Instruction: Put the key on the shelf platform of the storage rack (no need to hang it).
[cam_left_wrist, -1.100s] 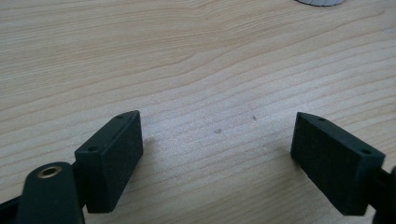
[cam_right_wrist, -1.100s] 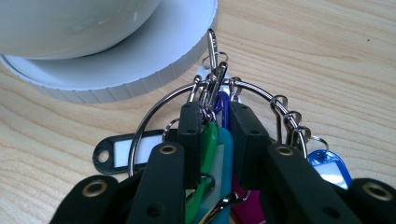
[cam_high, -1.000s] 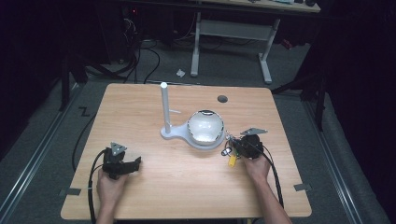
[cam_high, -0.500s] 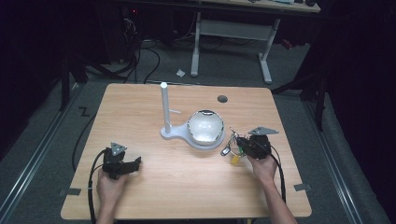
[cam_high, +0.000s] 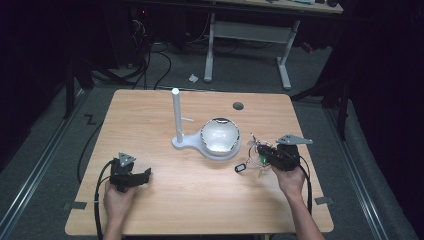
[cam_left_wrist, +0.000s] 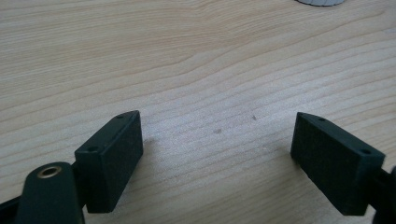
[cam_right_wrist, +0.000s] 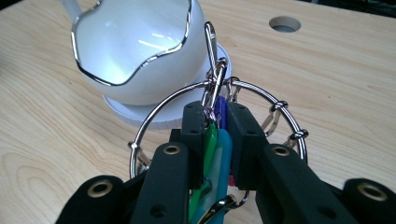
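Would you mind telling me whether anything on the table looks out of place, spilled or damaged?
Nothing stands out. The white bowl sits upright on its stand, and the key ring with coloured tags is held neatly in the right gripper.

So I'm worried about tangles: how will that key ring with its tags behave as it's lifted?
The key ring is probably loose and floppy: clips and coloured tags hang separately from a thin metal hoop, so they'll likely swing and jingle. It looks light. The right gripper is shut on the tags, not the hoop, so the hoop may pivot and could catch the white bowl nearby.
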